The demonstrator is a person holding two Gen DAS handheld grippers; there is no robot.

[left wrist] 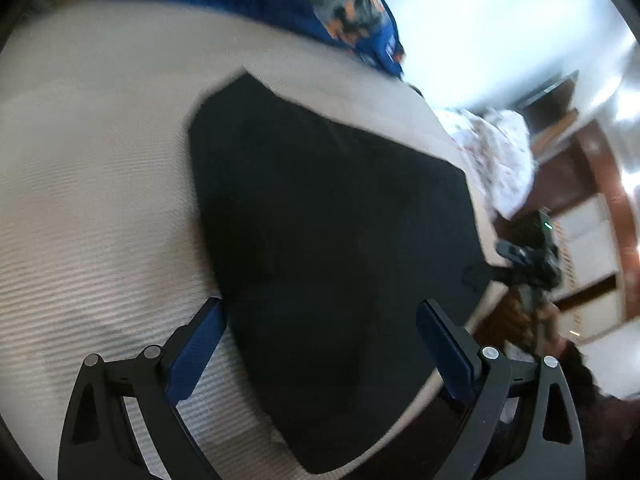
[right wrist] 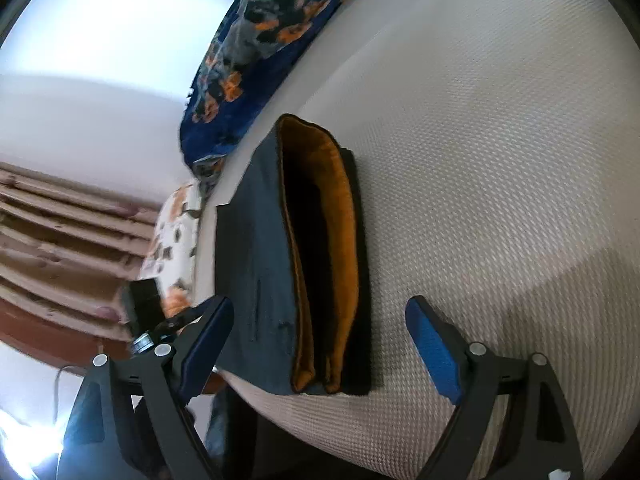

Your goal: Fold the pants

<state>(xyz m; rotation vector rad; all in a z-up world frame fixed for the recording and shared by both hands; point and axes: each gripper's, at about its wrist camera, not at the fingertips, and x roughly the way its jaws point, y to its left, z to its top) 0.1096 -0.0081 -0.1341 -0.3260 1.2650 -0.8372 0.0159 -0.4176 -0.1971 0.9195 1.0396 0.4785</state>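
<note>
Dark pants [left wrist: 328, 232] lie folded into a flat rectangle on a beige ribbed bed cover [left wrist: 80, 184]. In the right wrist view the folded pants [right wrist: 260, 264] show stacked layers with an orange lining [right wrist: 340, 216] at the open side. My left gripper [left wrist: 320, 340] is open and empty, hovering over the near end of the pants. My right gripper [right wrist: 320, 340] is open and empty above the near end of the fold; it also shows in the left wrist view [left wrist: 528, 260] at the bed's right edge.
A blue blanket with orange flowers [right wrist: 256, 56] lies at the far side of the bed. A white floral pillow [left wrist: 500, 152] sits near the bed's edge. Wooden furniture [left wrist: 592, 184] stands beyond the bed. The bed cover's near edge [right wrist: 360, 432] drops off below the pants.
</note>
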